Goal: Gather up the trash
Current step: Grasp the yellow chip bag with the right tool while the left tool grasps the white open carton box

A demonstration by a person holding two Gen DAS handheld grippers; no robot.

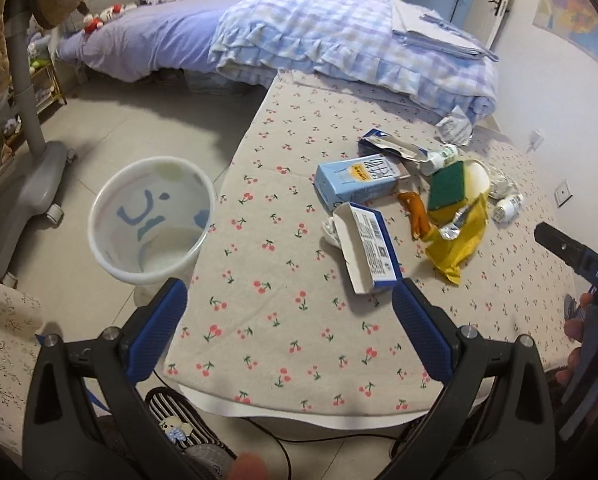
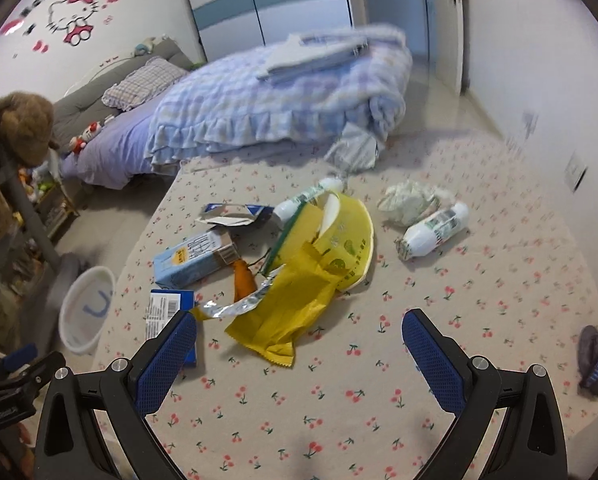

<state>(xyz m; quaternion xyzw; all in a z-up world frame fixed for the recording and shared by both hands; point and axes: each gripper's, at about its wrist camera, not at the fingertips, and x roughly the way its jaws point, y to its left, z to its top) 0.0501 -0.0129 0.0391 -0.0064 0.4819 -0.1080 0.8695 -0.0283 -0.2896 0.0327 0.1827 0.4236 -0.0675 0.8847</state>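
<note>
Trash lies heaped on the cherry-print table: a light blue carton, an open blue-and-white box, a yellow wrapper, a green-and-yellow sponge, an orange scrap, small white bottles and crumpled paper. A white bin stands on the floor left of the table. My left gripper is open over the table's near edge. My right gripper is open just short of the yellow wrapper.
A bed with a blue checked quilt runs behind the table. A grey wheeled stand holding a brown coat is left of the bin. A striped slipper and a cable lie on the floor under the table's front edge.
</note>
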